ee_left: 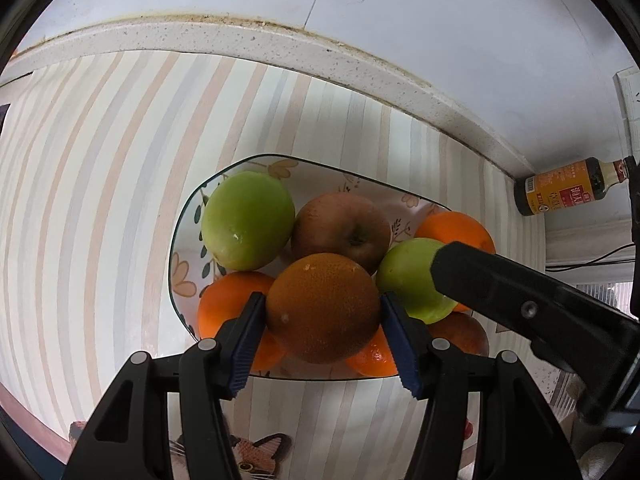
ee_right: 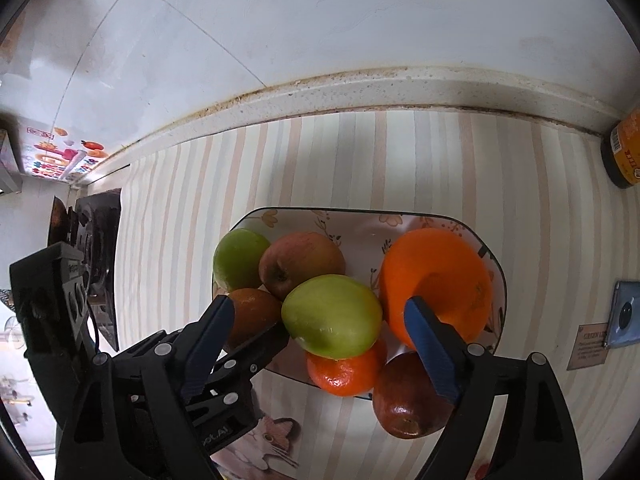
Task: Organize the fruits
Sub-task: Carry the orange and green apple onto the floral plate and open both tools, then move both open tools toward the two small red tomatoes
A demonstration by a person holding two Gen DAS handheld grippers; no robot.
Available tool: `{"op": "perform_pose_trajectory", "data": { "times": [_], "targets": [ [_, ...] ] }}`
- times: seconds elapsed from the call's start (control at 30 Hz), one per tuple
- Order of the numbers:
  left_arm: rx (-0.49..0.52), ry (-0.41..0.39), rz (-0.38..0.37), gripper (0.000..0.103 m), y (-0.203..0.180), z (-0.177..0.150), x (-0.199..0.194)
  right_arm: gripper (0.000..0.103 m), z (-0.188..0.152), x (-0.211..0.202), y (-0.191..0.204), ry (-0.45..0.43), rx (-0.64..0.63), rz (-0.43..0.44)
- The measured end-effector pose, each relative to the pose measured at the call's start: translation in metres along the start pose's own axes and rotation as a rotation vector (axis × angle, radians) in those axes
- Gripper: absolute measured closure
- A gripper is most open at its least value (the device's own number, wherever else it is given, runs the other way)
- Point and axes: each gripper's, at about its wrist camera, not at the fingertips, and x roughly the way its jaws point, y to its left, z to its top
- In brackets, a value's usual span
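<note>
- Left gripper: pads clamped on dark orange, near-left on the heaped plate.
- Right gripper: spread wide around green fruit, no contact evident.
- Step, judged: placing or lifting the orange. Next: keep it steady; the pile may roll.
</note>
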Motion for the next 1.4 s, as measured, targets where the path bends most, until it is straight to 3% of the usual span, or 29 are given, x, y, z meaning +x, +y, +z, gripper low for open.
{"op": "perform_pose_trajectory", "data": {
  "times": [0.13,0.2,0.27,0.3,0.5,0.63,0.87,1.4],
  "targets": [
    [-0.012,0.012,-0.015,0.043,0.001,0.001,-0.003,0.012,-0.002,-0.008,-0.001,-0.022,0.009,0.007],
    [-0.003,0.009,-0.015,0.041,0.000,0.000,-0.007,0.007,-0.003,-0.014,-0.001,-0.044,0.017,0.003],
    [0.018,-0.001,0.002,0.021,-0.002,-0.002,-0.015,0.007,-0.006,-0.024,-0.002,-0.075,0.024,-0.003],
    [0.025,-0.006,0.008,0.017,-0.002,-0.002,-0.017,0.007,-0.007,-0.028,-0.003,-0.087,0.026,-0.006],
    [0.047,-0.042,0.074,0.017,0.002,-0.008,-0.025,0.006,-0.027,-0.048,-0.009,-0.154,0.028,-0.051],
    [0.090,-0.105,0.152,0.017,0.003,-0.024,-0.038,0.006,-0.059,-0.065,-0.010,-0.221,0.000,-0.166],
    [0.153,-0.215,0.267,0.017,0.005,-0.067,-0.078,0.006,-0.117,-0.082,-0.005,-0.293,-0.006,-0.294],
    [0.228,-0.360,0.232,0.017,-0.015,-0.164,-0.180,0.006,-0.239,-0.179,0.042,-0.487,-0.014,-0.318]
  ]
}}
